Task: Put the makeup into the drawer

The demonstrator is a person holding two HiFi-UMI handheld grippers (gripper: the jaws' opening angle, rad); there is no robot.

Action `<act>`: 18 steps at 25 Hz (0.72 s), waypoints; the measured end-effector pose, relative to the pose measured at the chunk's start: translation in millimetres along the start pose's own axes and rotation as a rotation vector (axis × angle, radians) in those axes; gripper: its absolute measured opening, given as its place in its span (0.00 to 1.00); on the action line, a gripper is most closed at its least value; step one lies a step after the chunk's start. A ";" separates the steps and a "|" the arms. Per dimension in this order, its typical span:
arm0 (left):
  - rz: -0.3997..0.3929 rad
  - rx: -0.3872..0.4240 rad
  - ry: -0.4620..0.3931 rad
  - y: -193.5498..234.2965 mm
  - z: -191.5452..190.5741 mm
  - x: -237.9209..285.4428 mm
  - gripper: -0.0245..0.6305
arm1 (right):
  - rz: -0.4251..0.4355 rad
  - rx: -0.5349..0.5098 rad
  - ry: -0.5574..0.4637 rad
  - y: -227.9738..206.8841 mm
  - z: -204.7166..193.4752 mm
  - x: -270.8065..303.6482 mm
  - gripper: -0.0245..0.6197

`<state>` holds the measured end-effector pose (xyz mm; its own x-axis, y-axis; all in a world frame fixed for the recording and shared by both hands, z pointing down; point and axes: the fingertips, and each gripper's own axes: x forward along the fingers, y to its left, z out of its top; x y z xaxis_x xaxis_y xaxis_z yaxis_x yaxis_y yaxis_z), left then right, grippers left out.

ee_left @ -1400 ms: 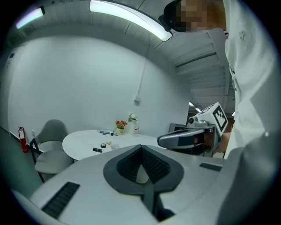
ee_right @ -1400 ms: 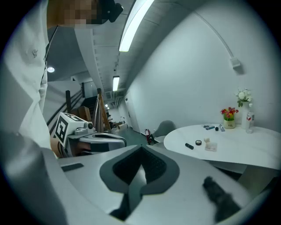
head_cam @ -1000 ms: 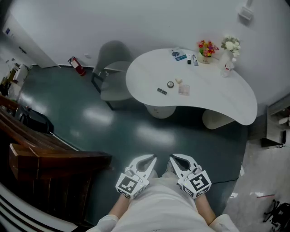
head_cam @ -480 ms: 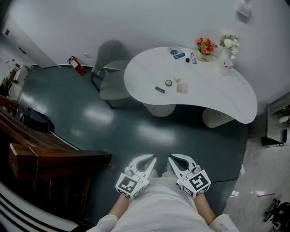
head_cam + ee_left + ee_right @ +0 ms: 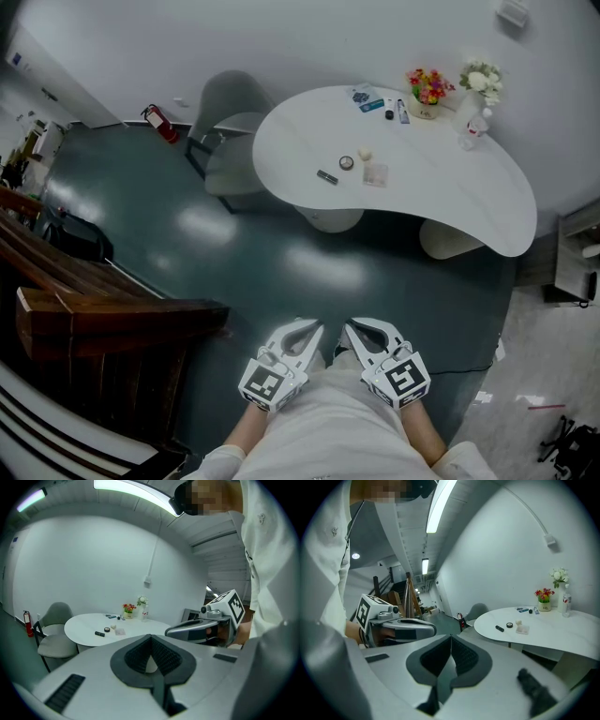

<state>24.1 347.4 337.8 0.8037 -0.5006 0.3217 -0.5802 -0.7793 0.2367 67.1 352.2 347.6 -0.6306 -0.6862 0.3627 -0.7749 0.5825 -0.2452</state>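
Observation:
Makeup lies on the white curved table (image 5: 450, 202) far ahead: a black tube (image 5: 327, 177), a round compact (image 5: 347, 162), a small cream piece (image 5: 365, 154) and a clear packet (image 5: 376, 173), with more small items (image 5: 372, 105) near the back edge. My left gripper (image 5: 317, 327) and right gripper (image 5: 351, 327) are held side by side close to my body, over the dark floor and well short of the table. Both are shut with nothing between the jaws. The same tube (image 5: 99, 633) and compact (image 5: 509, 625) show small in the two gripper views.
A grey chair (image 5: 230, 141) stands at the table's left. Red flowers (image 5: 427, 89), white flowers (image 5: 478, 80) and a bottle (image 5: 471, 131) stand at the table's back. A wooden stair rail (image 5: 112, 323) is at my left, a grey cabinet (image 5: 577, 253) at the right, a fire extinguisher (image 5: 159, 122) by the wall.
The table and floor have shifted slightly in the head view. Both grippers keep their place in front of my body and stay shut.

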 end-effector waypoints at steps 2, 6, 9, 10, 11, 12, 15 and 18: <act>0.005 -0.007 0.004 -4.8 -3.1 4.6 0.05 | -0.002 -0.018 0.021 -3.7 -7.1 -1.6 0.06; 0.018 -0.026 0.011 -7.3 -9.2 11.4 0.05 | -0.004 -0.021 0.053 -11.4 -12.0 1.3 0.06; 0.022 -0.040 0.028 -3.4 -12.9 12.1 0.05 | -0.013 -0.028 0.075 -14.6 -15.4 9.9 0.06; 0.023 -0.041 0.028 -0.4 -13.8 11.7 0.05 | -0.016 -0.028 0.081 -15.3 -16.9 13.9 0.06; 0.024 -0.039 0.026 3.8 -13.8 11.4 0.05 | -0.015 -0.025 0.086 -15.3 -18.0 18.6 0.06; 0.026 -0.036 0.023 9.1 -13.7 10.6 0.05 | -0.013 -0.018 0.089 -14.6 -18.4 24.0 0.06; 0.029 -0.036 0.022 30.7 -13.9 6.0 0.05 | -0.023 0.006 0.087 -14.4 -15.3 41.9 0.06; 0.015 -0.043 0.027 53.3 -13.0 3.7 0.05 | -0.050 0.023 0.086 -15.7 -8.3 59.2 0.06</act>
<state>-5.5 308.8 363.5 0.7915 -0.5013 0.3496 -0.5975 -0.7549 0.2703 42.4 306.1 380.4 -0.5861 -0.6736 0.4502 -0.8066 0.5378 -0.2453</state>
